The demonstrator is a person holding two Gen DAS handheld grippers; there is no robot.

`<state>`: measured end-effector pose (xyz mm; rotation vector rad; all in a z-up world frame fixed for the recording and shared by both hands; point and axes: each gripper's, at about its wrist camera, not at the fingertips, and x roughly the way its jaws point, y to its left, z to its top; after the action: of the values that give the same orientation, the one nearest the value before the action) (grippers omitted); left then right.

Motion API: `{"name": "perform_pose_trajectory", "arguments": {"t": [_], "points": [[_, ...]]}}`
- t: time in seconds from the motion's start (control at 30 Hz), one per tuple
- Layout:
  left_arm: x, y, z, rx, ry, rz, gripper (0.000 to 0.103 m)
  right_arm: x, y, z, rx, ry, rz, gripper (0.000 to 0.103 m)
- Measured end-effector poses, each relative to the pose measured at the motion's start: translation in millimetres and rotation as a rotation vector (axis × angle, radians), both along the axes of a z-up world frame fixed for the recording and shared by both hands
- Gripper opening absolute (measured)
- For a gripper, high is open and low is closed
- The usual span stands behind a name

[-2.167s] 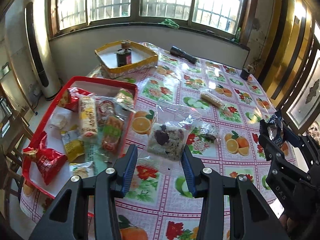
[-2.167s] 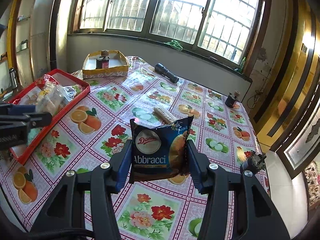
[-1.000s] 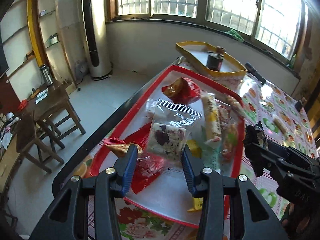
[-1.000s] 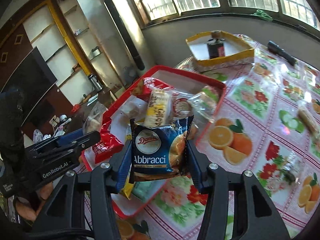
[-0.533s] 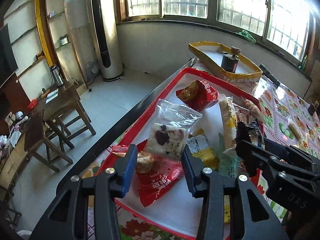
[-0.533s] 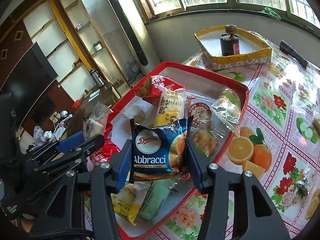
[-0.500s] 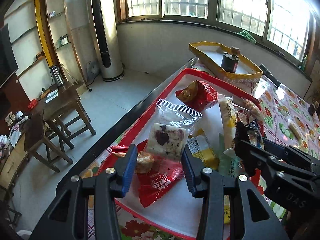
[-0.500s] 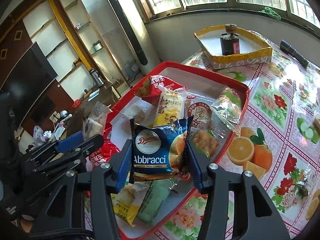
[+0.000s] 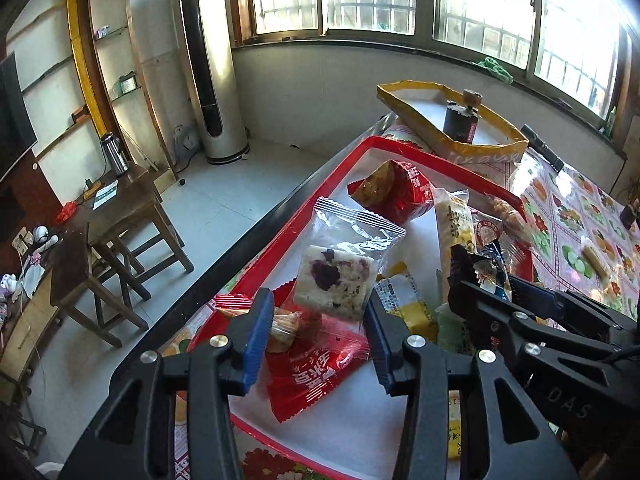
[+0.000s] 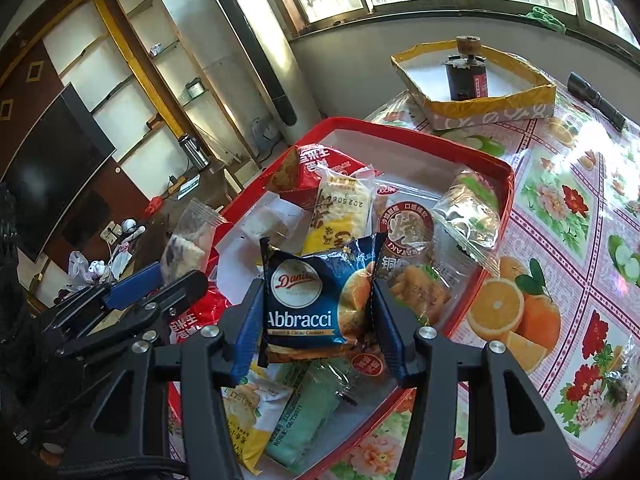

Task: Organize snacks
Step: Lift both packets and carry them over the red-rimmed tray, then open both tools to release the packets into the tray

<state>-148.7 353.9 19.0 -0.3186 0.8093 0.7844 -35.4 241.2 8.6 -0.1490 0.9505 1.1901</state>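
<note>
A red tray [image 9: 304, 220] [image 10: 420, 136] at the table's left end holds several wrapped snacks. My left gripper [image 9: 320, 320] [image 10: 168, 280] hovers over the tray's near left part. Between its blue pads stands a clear packet with a white, purple-speckled cake [image 9: 336, 276] [image 10: 184, 248], still upright, and the jaws are opening. My right gripper [image 10: 316, 320] [image 9: 480, 276] is shut on a blue Abbracci cookie pack [image 10: 308, 300] [image 9: 490, 264]. It holds the pack upright above the snacks in the middle of the tray, just right of the left gripper.
A yellow cardboard box [image 10: 496, 108] with a dark jar [image 10: 466, 74] stands behind the tray. A black torch [image 10: 596, 96], a wrapped roll [image 9: 596, 260] and a small clear packet [image 10: 616, 384] lie on the flowered tablecloth. Beyond the table's left edge are wooden stools [image 9: 120, 240] on the floor.
Both grippers swung from the open tablecloth to above the red tray with their packets. In the last half second the right gripper edged further over the tray; the left stayed almost still.
</note>
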Motion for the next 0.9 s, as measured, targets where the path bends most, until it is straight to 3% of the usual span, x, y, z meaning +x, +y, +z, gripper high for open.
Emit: {"name": "perform_pose_trajectory", "arguments": {"t": [0.57,0.67,0.73,0.9], "points": [[15.5,5.5,-4.3,0.015,0.025,0.013,0.046,7.2,-2.9,-3.1,0.016,0.038,0.006,0.056],[16.2,9.2,-7.5,-0.004,0.033,0.024,0.049,9.7,-3.4,-3.4,0.025,0.052,0.008,0.057],[14.9,10.9,-8.9,-0.006,0.039,0.033,0.058,8.5,-4.1,-3.1,0.029,0.055,0.010,0.057],[9.3,10.0,-5.4,-0.016,0.028,0.039,0.068,10.8,-10.4,0.0,0.056,0.086,0.010,0.066]]}}
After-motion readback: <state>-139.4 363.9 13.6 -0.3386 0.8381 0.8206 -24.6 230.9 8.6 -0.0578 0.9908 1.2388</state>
